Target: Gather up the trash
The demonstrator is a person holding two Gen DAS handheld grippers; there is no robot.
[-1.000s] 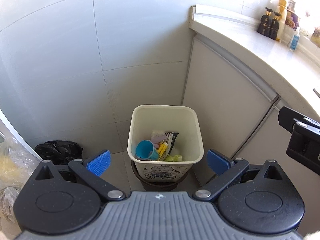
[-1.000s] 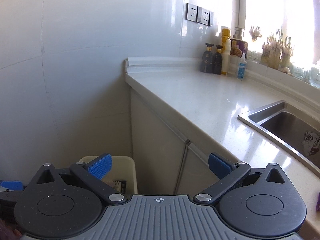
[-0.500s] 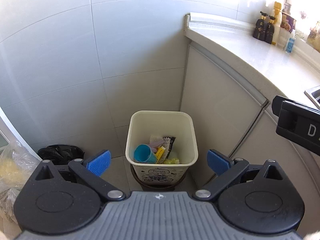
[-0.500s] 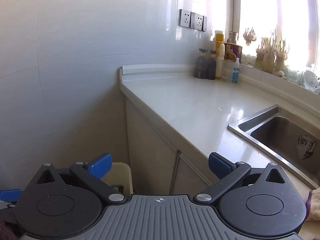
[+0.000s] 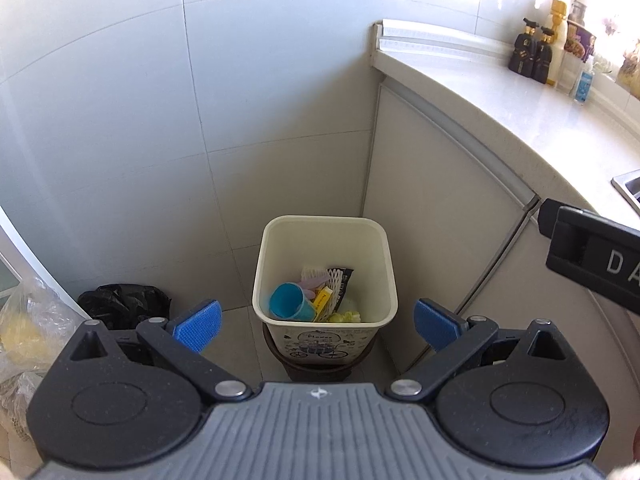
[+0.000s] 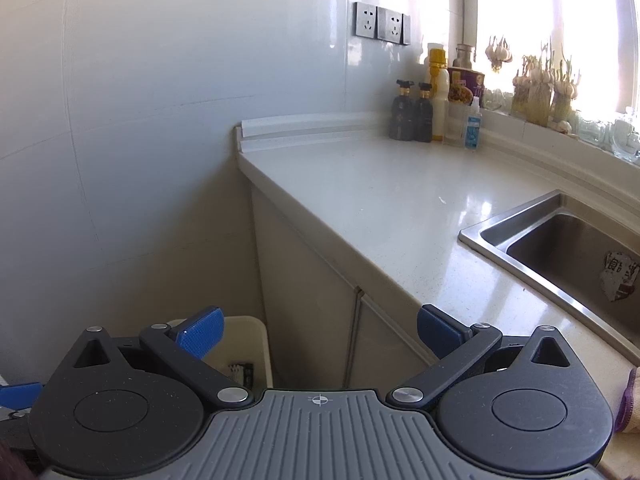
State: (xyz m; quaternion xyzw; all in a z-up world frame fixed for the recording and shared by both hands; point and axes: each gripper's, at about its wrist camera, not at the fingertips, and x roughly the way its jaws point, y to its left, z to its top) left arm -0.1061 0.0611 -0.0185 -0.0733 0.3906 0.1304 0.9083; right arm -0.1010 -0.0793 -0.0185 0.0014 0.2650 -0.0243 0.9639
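Home kitchen: countertop (image 6: 384,200), steel sink (image 6: 560,248), wall sockets (image 6: 382,23).

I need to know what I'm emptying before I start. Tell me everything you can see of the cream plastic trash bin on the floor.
The cream plastic trash bin is a squarish, round-cornered tub with a rolled rim, no lid and a bicycle print on its front. It stands upright on a dark round base in the corner between the tiled wall and the white cabinet. It is roughly a quarter full: a blue cup on its side, a yellow wrapper, white foam netting, a dark packet and green scraps. Neither gripper touches it.
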